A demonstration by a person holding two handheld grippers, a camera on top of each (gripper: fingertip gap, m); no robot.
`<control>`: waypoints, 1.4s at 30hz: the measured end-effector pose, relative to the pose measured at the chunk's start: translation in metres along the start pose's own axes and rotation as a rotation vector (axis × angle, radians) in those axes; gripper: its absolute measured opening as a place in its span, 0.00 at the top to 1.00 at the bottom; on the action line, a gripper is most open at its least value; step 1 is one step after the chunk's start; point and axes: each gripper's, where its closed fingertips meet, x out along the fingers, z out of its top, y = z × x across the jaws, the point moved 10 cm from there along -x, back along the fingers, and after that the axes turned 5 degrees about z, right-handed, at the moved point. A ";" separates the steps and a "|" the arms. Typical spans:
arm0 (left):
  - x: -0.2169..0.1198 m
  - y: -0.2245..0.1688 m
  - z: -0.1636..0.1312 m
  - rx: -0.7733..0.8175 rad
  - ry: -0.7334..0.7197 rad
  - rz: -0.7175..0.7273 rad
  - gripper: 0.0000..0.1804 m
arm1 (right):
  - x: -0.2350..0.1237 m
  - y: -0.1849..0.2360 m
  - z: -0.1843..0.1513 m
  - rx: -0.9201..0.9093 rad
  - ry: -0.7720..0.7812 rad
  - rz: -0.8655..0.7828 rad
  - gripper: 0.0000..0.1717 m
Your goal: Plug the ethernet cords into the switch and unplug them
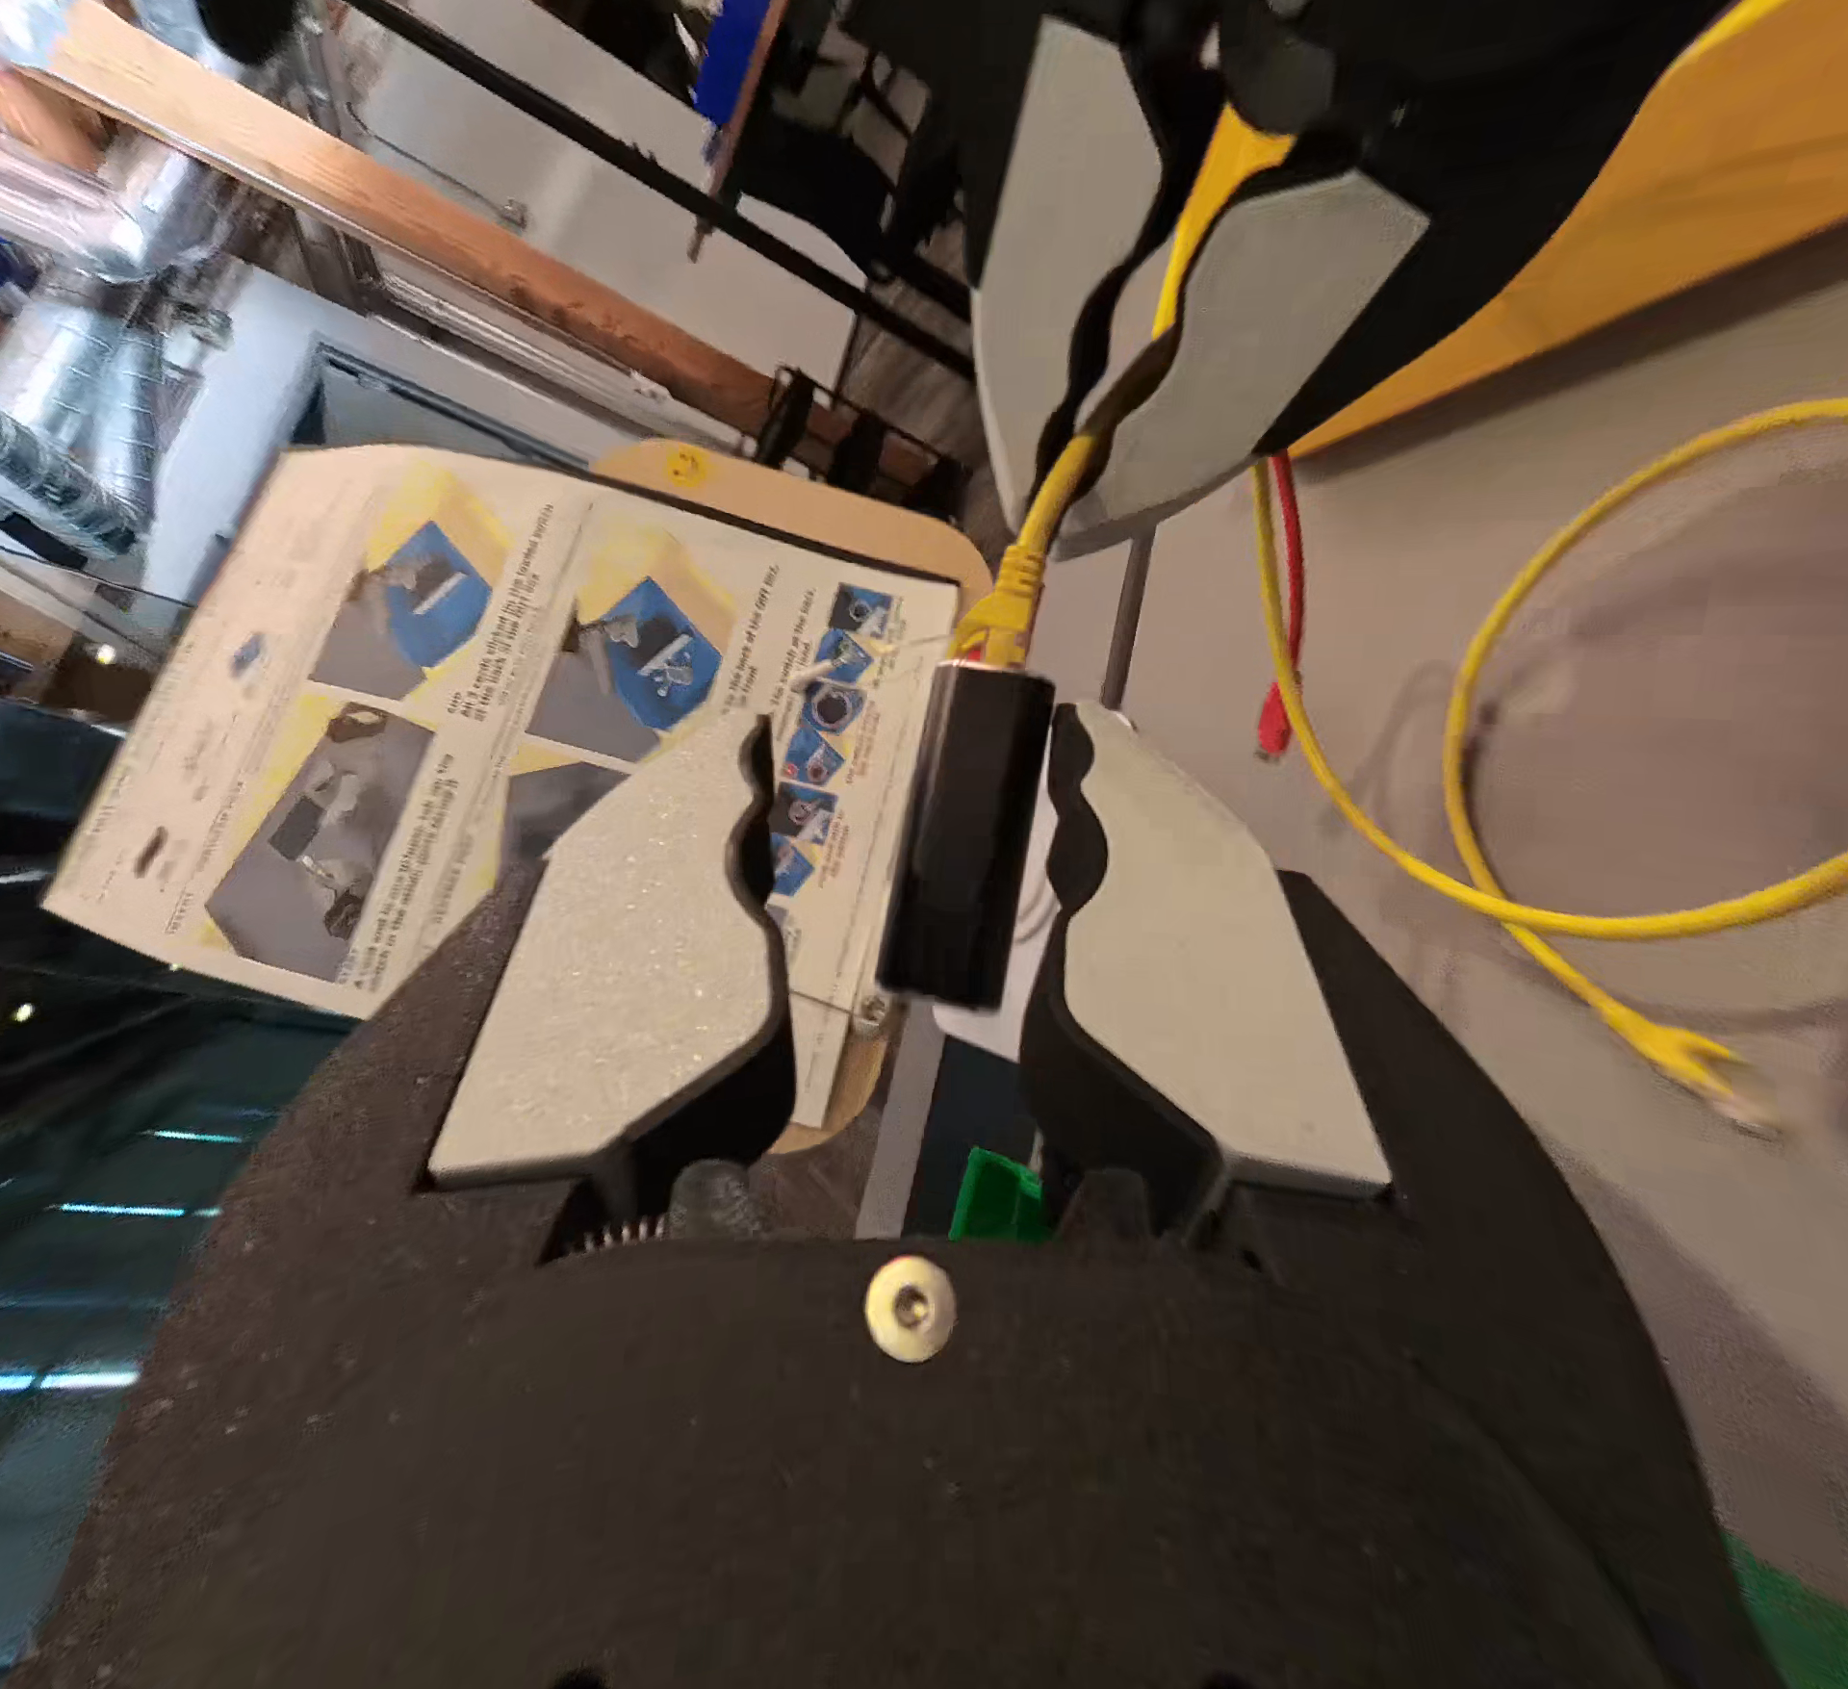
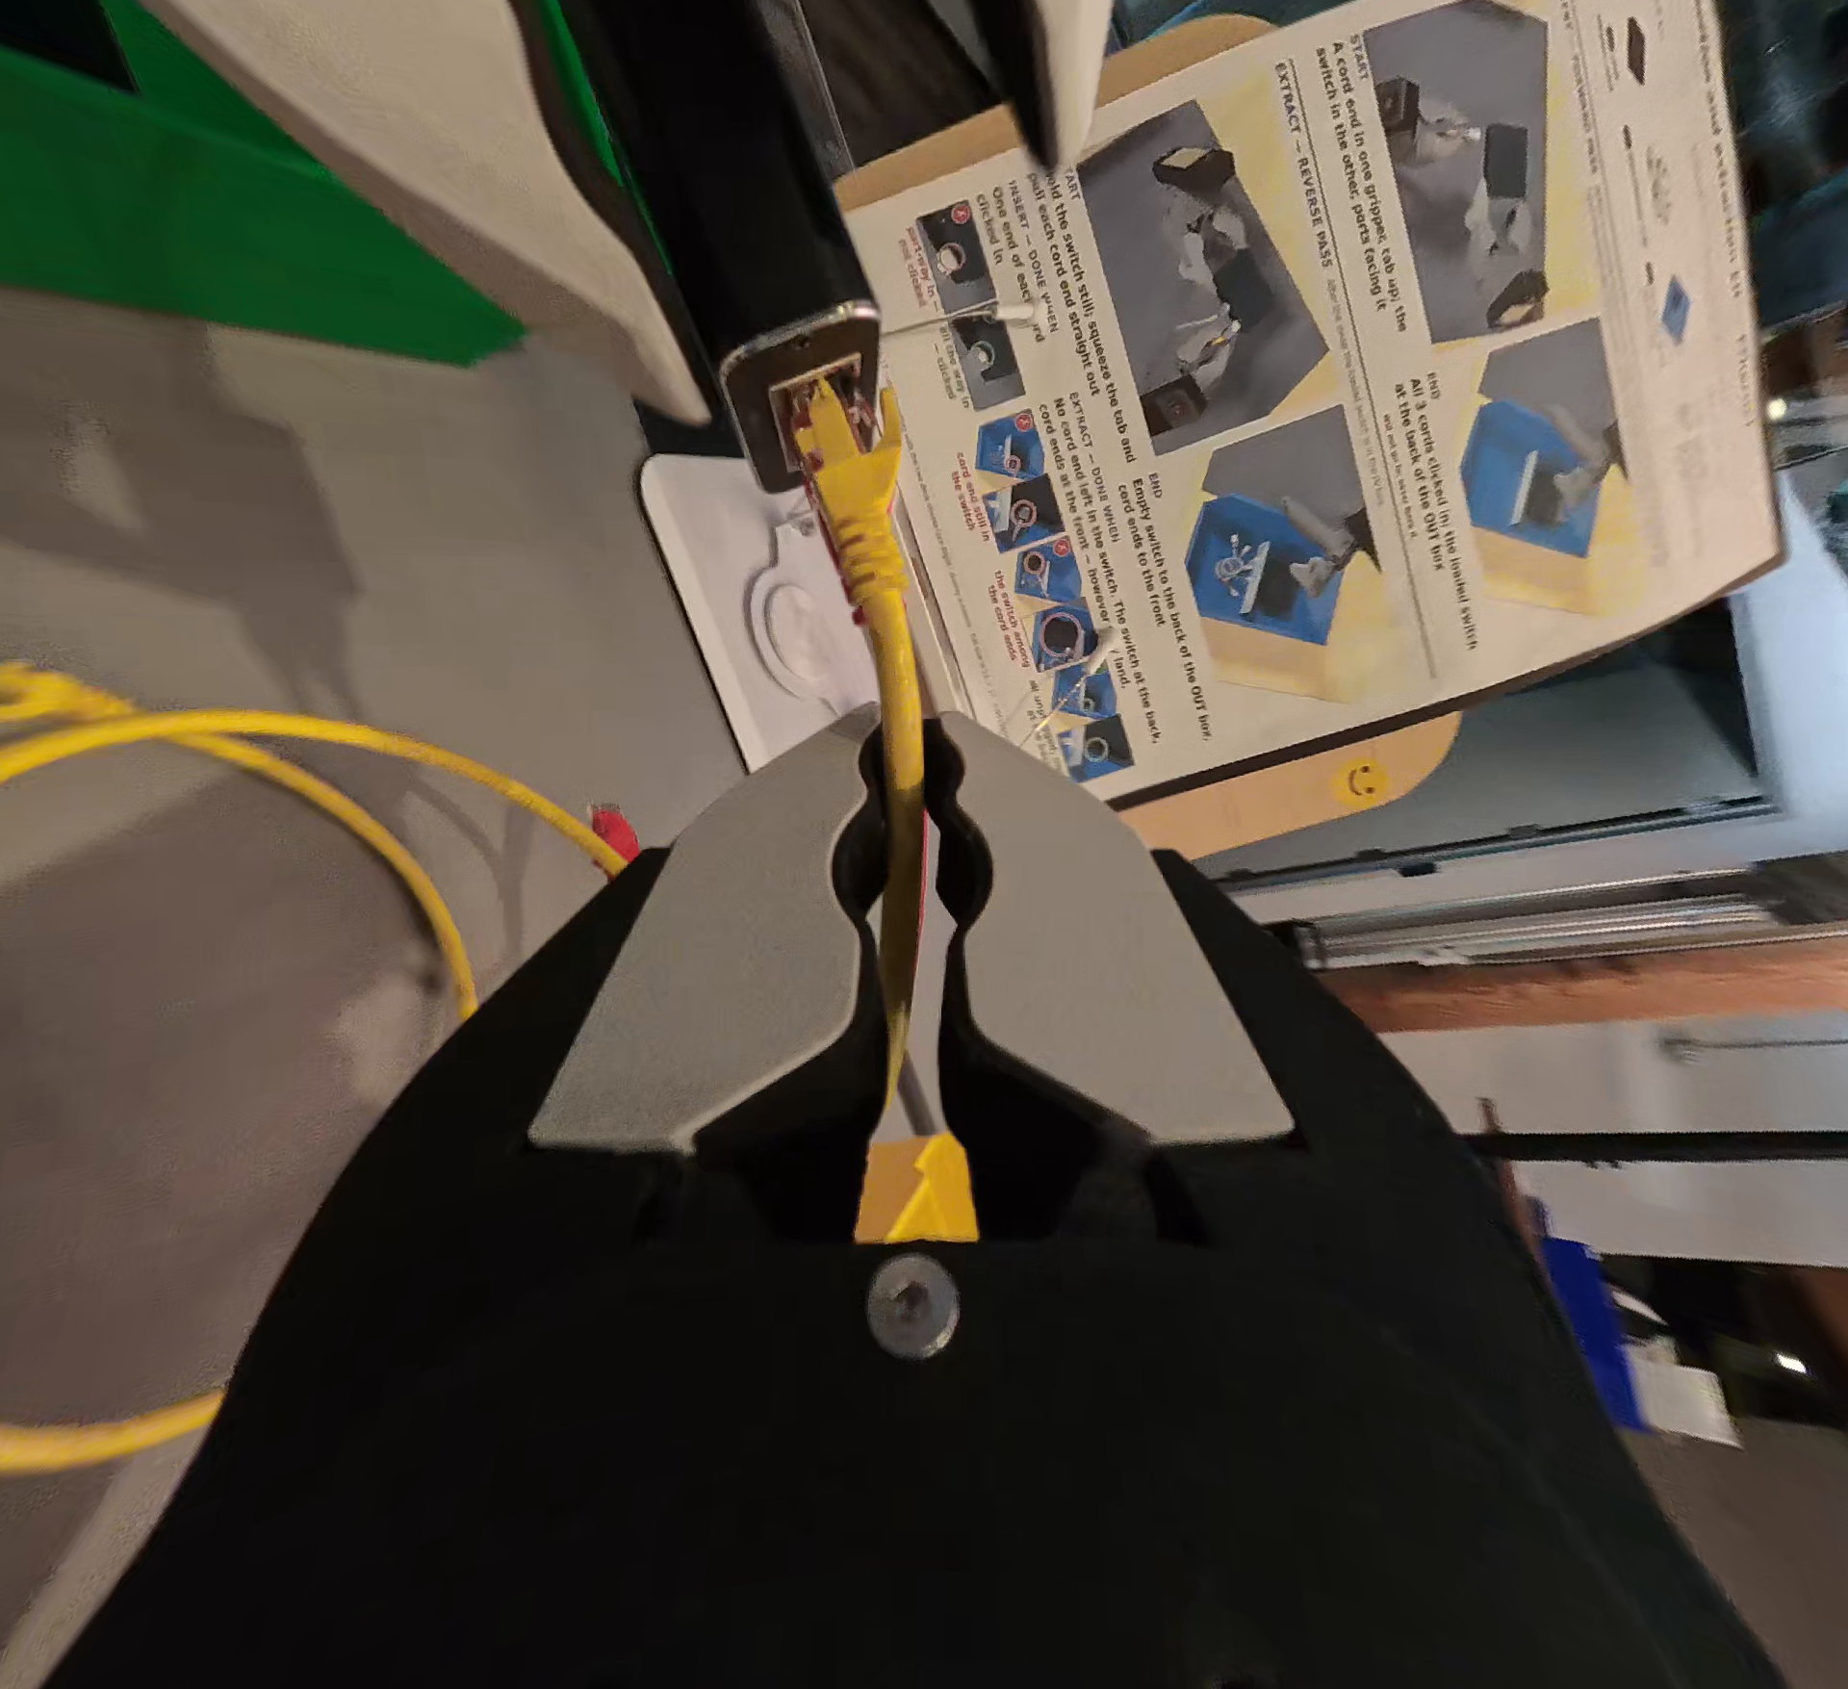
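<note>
I am pinching the limp yellow cord [image 2: 893,701] behind its plug with my right fingers [image 2: 770,851], while my left fingers [image 1: 650,851] are standing apart around the light, rigid switch [image 1: 965,841].

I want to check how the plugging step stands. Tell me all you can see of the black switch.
The black switch is a small, glossy, box-shaped block with a silvery rim round its port end. It hangs off the grey table, between the open fingers of the left gripper: one pad lies against its side, the other stands clear. A yellow cord, clamped in the right gripper, has its plug in the port. Something red shows beside that plug.
</note>
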 end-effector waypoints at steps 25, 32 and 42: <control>0.003 -0.005 0.006 0.193 -0.133 0.321 0.86 | -0.122 -0.040 -0.009 0.145 -0.772 0.169 0.83; 0.008 -0.011 0.015 0.238 -0.051 0.332 0.86 | -0.137 -0.024 0.008 -0.076 -0.622 -0.031 0.74; 0.016 -0.031 0.027 0.312 -0.095 0.266 0.86 | -0.081 0.008 0.018 -0.447 -0.264 -0.147 0.84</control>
